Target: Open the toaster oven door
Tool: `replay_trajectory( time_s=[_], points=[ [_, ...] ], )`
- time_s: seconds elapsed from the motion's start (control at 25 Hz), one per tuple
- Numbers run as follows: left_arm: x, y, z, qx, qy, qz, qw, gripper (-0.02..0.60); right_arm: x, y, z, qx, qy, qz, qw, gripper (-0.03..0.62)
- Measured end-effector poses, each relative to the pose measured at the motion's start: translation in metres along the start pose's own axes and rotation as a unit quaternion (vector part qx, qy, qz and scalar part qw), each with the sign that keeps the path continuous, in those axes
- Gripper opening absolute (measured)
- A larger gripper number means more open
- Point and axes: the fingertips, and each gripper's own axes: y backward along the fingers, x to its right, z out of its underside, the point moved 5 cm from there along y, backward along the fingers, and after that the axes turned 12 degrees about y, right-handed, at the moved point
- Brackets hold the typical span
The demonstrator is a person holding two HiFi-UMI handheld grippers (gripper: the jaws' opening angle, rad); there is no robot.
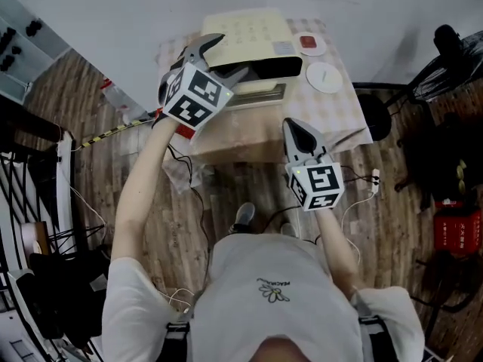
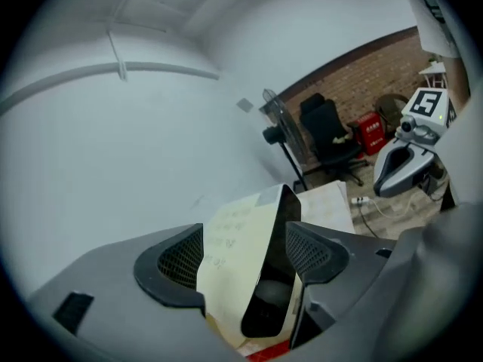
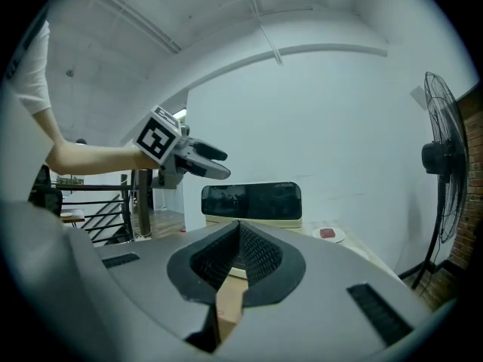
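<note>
The person's white short-sleeved T-shirt (image 1: 226, 277) carries a small dark flower print (image 1: 273, 291) on its chest, with black straps (image 1: 175, 336) over its shoulders. The left gripper (image 1: 226, 57) and right gripper (image 1: 293, 127) are grey, each with a black-and-white marker cube (image 1: 195, 96).

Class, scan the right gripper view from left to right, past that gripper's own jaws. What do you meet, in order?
left gripper → toaster oven → small dish with something red on it → standing fan
</note>
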Motion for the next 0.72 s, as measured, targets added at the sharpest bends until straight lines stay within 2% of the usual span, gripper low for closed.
replay_trajectory(
  time_s=[0.16, 0.28, 0.48, 0.72],
  points=[
    [0.001, -0.026, 0.02, -0.088, -0.069, 0.036, 0.993, 0.337, 0.0, 0.005, 0.006, -0.007, -0.006, 0.007, 1.0, 0.009],
    [0.005, -0.037, 0.032, -0.123, -0.086, 0.056, 0.9872, 0.326, 0.003, 0.011, 0.009, -0.015, -0.008, 0.014, 1.0, 0.009],
    [0.005, -0.044, 0.041, -0.13, -0.064, 0.074, 0.9867, 0.281, 0.006, 0.013, 0.016, -0.022, -0.013, 0.023, 0.999, 0.009],
    [0.004, -0.044, 0.043, -0.12, -0.058, 0.079, 0.9879, 0.281, 0.005, 0.009, 0.027, -0.036, -0.024, 0.024, 0.999, 0.009]
  ],
)
